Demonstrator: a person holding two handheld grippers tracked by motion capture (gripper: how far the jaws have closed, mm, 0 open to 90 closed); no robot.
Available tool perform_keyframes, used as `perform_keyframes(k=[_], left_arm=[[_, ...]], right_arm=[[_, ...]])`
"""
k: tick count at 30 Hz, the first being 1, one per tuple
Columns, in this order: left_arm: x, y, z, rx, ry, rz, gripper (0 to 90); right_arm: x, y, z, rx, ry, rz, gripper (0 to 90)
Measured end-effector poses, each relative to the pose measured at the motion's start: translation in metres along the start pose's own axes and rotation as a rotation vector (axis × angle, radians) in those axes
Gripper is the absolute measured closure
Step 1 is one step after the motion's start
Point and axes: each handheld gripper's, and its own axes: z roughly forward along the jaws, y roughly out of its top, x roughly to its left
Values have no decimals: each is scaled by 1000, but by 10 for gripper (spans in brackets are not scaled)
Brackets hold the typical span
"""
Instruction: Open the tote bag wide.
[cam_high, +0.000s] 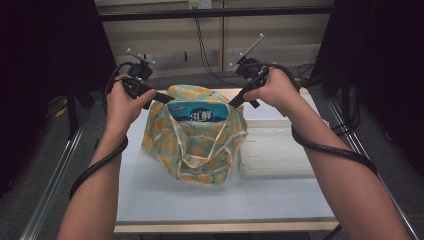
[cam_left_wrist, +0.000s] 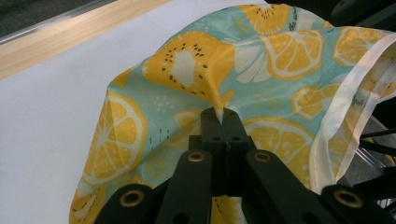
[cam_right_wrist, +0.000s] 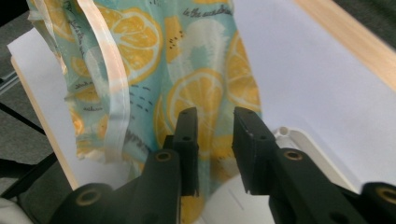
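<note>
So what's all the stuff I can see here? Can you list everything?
fruit-print bag: one, teal with orange citrus slices and pale trim, middle of the table, mouth held up.
packet: one, blue with white print, standing inside the bag's mouth.
tray: one, white, lying beside the bag on the right.
table: one, white top with a wooden edge.
left tool: one, black, pinched shut on a fold of the bag's cloth.
right tool: one, black, jaws apart at the bag's other side, not pressing it.
forearms: two, coming in from the bottom edge.
</note>
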Motion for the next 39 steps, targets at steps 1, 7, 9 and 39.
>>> perform_keyframes(k=[1,7,9,39], left_arm=[[-1,-1,1,-16,2,-16,900],[0,-3,2,-9,0,-27,900],[1,-3,1,4,4,-9,900],[5,-5,6,14,-5,-8,900]], right_arm=[[0,-2,-7,10,-2,-12,665],[6,-5,-25,22,13,-60,607],[7,-5,-26,27,12,-68,602],[23,26,-36,-45,55,-86,900]])
